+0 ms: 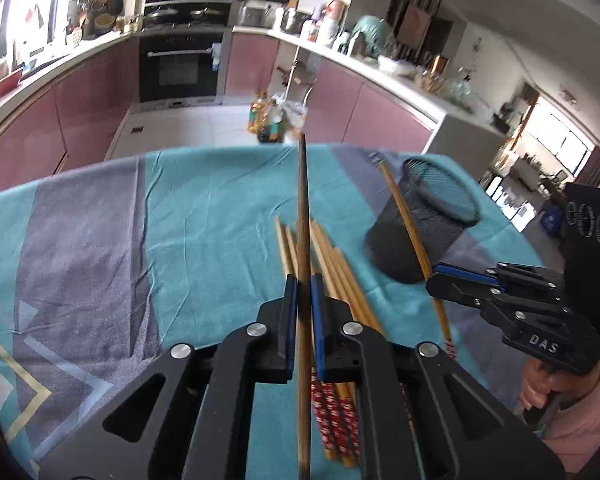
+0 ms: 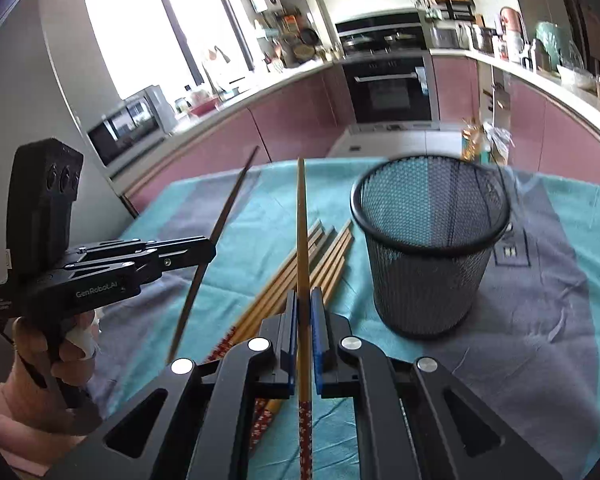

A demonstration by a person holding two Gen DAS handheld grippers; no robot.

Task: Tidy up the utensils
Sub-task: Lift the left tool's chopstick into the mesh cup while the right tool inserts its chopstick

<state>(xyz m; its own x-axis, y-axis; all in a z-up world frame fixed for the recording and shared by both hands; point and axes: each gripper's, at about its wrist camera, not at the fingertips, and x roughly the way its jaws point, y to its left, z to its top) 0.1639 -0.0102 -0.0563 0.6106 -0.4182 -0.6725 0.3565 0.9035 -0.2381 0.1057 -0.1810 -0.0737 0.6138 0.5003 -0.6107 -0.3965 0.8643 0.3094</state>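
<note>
Two chopsticks are pinched, a dark one by the left gripper (image 1: 303, 280), a light bamboo one by the right gripper (image 2: 304, 300), nearer the black mesh cup (image 2: 430, 248) just right of it.

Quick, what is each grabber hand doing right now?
Left gripper: shut on a dark chopstick.
Right gripper: shut on a light chopstick.

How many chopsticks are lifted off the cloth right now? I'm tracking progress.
2. One dark chopstick is clamped in the left gripper, one lighter chopstick in the right gripper. The rest lie in a pile on the cloth.
</note>
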